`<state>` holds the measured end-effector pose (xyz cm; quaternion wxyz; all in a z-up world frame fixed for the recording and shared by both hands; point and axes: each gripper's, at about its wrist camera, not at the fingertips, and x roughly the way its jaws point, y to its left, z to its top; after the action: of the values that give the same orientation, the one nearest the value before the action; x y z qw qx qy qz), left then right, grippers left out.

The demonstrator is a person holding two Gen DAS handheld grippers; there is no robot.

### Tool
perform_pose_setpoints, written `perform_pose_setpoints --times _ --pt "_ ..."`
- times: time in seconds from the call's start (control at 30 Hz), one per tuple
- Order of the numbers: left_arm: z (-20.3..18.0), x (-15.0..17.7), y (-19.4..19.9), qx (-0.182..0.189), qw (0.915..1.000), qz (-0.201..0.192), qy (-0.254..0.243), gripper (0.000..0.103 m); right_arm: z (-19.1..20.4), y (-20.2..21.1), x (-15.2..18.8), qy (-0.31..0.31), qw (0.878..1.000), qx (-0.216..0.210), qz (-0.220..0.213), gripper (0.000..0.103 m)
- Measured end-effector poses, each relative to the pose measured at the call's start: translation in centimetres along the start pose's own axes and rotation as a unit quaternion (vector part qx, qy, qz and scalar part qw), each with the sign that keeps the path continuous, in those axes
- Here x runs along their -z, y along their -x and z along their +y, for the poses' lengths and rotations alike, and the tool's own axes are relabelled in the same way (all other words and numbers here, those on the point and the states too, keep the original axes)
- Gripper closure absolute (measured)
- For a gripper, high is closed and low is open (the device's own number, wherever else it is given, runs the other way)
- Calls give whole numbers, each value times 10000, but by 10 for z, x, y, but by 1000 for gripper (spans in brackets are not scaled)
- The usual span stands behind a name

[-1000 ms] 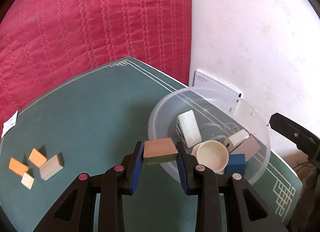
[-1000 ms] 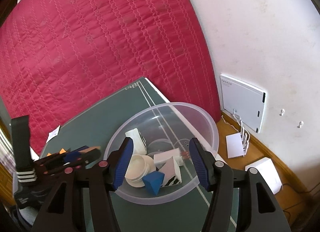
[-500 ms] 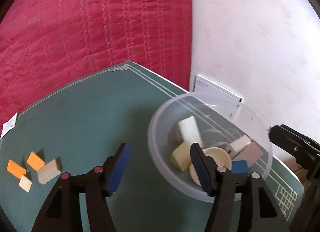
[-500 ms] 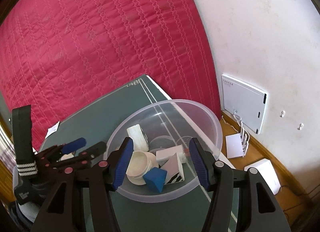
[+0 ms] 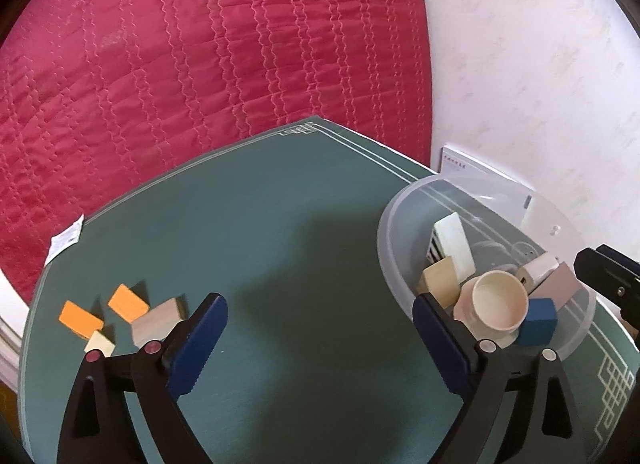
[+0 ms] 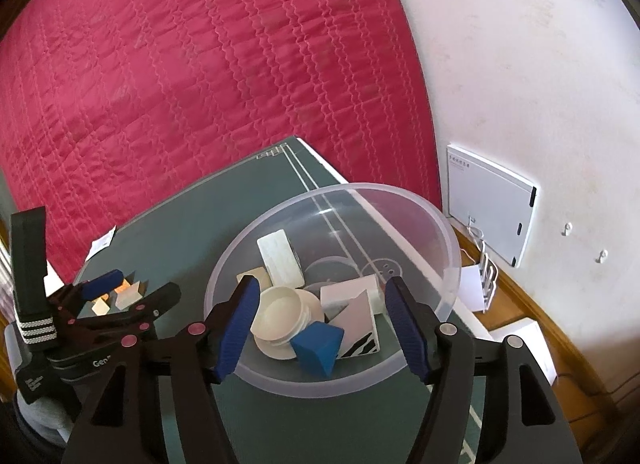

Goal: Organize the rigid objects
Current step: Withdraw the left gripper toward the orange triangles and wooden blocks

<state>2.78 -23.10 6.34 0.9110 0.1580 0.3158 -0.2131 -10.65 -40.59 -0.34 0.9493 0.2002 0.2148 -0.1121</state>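
A: Left wrist view: left gripper (image 5: 316, 340) opening wide, nothing between its blue pads, only bare green table mat (image 5: 304, 248) beneath. At nine o'clock, near the mat's edge, two flat orange wooden blocks (image 5: 127, 302), a pale rectangular wooden block (image 5: 156, 320) and a small cream wooden tile (image 5: 100, 342), close together. At three o'clock, clear round plastic bowl (image 5: 404, 272) with a tan wooden block (image 5: 439, 283) leaning inside its near wall.

B: Right wrist view: right gripper (image 6: 320, 318) also opening, empty, hovering over the bowl's near rim. Seen better here: cream round plastic cup (image 6: 280, 314), blue wooden cube (image 6: 318, 346), pink-faced block with zebra stripes (image 6: 358, 324), white ribbed rectangular block (image 6: 280, 260). Only here: white flat panel (image 6: 490, 204) against the wall at two o'clock, wooden floor below.

A: Open mat from ten to one o'clock; red quilted fabric (image 5: 200, 64) just behind the far edge.
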Motion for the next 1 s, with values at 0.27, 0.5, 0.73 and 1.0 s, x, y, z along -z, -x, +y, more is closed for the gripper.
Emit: perform_pose_setpoints --times 0.27,0.5,0.73,1.0 --pt "10 7 4 -264 9996 -9 41 7 8 -6 7 159 9998 6 95 36" --pt "20 14 7 -411 9991 -9 60 7 17 -9 13 363 9992 -13 157 36" --pt "34 21 11 -568 9982 2 178 7 33 -9 20 667 9976 -21 166 36" --pt "51 32 14 -727 9968 41 314 7 55 -10 30 1061 9938 -201 251 31"
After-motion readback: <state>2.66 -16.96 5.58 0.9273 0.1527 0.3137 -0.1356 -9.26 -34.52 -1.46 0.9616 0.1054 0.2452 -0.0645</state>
